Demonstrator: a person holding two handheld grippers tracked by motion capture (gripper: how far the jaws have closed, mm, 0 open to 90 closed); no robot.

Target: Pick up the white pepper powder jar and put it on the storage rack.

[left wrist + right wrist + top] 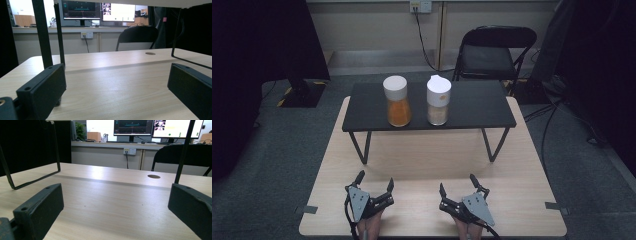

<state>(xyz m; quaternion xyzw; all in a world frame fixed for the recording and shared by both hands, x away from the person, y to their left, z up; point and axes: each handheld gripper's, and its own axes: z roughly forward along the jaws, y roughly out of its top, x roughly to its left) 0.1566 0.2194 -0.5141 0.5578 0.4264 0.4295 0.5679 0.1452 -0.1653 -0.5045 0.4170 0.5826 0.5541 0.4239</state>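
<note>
Two jars stand on a black raised shelf (472,107) at the far side of the wooden table (422,160). The left jar (398,101) holds orange powder under a white cap. The right jar (438,101) holds pale grains under a white lid with a spout. My left gripper (375,181) rests low at the table's near edge, jaws wide apart and empty. My right gripper (458,183) rests beside it, open and empty as well. In the left gripper view the gripper (115,85) faces bare tabletop and the shelf's legs (42,32). The right gripper (115,205) faces the same.
The shelf stands on thin black wire legs (362,147) that reach down to the table. A round cable hole (153,176) lies in the tabletop. A black folding chair (494,52) stands behind the table. Dark screens flank both sides.
</note>
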